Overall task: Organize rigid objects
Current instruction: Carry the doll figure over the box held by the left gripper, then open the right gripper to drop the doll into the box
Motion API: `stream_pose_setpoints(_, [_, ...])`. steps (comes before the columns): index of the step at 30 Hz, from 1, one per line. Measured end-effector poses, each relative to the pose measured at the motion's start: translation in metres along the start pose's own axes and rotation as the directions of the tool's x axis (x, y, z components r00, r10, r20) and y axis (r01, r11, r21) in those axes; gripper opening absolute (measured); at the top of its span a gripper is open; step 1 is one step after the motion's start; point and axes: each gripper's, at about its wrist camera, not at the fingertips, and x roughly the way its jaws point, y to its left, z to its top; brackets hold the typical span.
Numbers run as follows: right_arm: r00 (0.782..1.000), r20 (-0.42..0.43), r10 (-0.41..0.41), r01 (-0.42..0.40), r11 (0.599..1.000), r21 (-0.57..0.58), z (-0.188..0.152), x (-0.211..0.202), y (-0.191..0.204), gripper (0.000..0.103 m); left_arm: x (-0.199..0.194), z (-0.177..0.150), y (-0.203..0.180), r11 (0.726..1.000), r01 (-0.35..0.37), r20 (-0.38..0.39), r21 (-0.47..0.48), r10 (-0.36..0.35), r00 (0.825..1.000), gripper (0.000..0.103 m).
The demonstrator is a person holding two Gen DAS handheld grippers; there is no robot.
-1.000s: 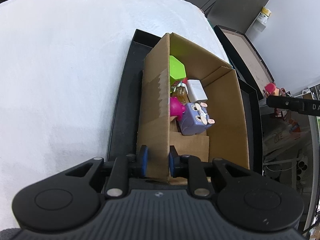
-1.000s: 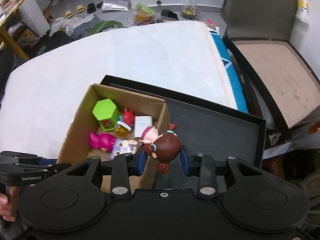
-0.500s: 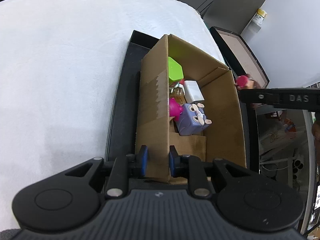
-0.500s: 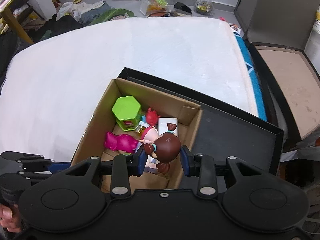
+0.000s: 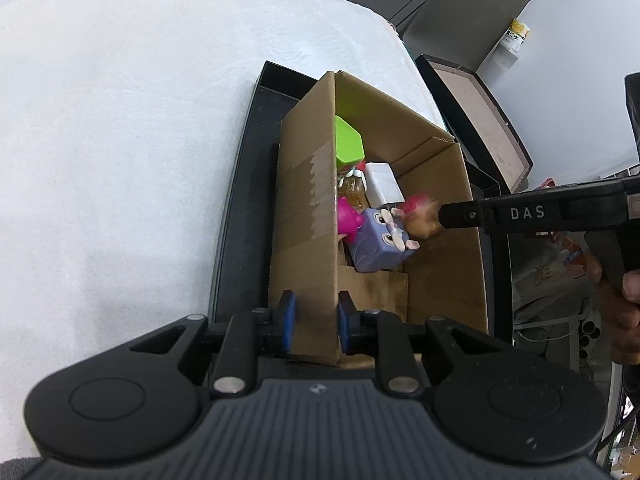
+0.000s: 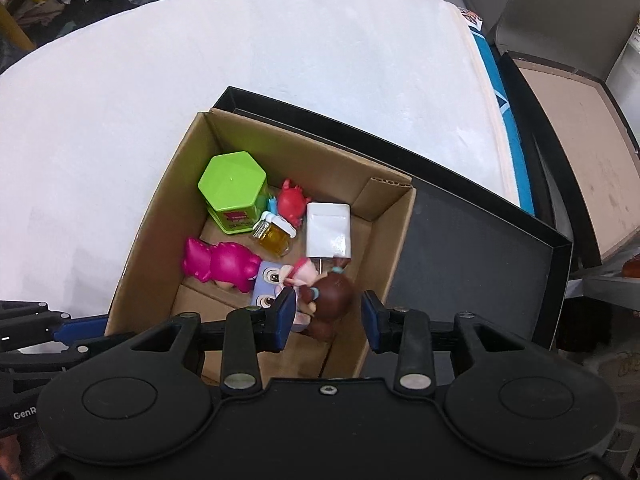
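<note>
My left gripper [image 5: 314,322] has its jaws clamped on the near wall of the cardboard box [image 5: 304,208], which I judge is there to keep the box steady while I load it. The box sits inside a black tray [image 6: 476,248] at the right edge of the white bed [image 6: 200,60]. My right gripper [image 6: 326,316] hangs over the box's near right corner with the brown-haired doll [image 6: 330,296] between its jaws; they have just been opening, and I see a gap at the right pad, so I read this as the release and the doll as dropping free or about to. The doll is above the purple block toy [image 6: 270,284], beside the white charger [image 6: 329,236]. Already in the box: green hexagonal tin [image 6: 232,188], pink figure [image 6: 220,266], red figure [image 6: 292,200], small amber jar [image 6: 274,236]. Loading looks well along.
</note>
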Motion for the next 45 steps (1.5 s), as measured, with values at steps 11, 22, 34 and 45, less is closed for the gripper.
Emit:
stream_pose_setpoints(11, [0.998,0.032,0.050,-0.052,0.997,0.060,-0.016,-0.019,-0.016,0.040,0.000,0.000,0.000,1.000,-0.004,0.001,0.000,0.004,1.000,0.020])
stream_pose_setpoints(22, [0.990,0.083,0.113,-0.123,0.984,0.125,-0.052,-0.036,-0.045,0.043,-0.004,-0.001,-0.005,0.999,-0.050,0.033,-0.010,0.050,0.998,0.018])
stream_pose_setpoints(34, [0.975,0.149,0.166,-0.196,0.956,0.220,-0.099,-0.049,-0.084,0.049,-0.007,-0.005,-0.013,0.994,-0.113,0.021,0.007,0.113,0.993,0.019])
stream_pose_setpoints(45, [0.962,0.209,0.176,-0.227,0.940,0.255,-0.130,-0.064,-0.103,0.065,-0.025,-0.012,-0.037,0.975,-0.203,0.037,0.085,0.201,0.979,0.022])
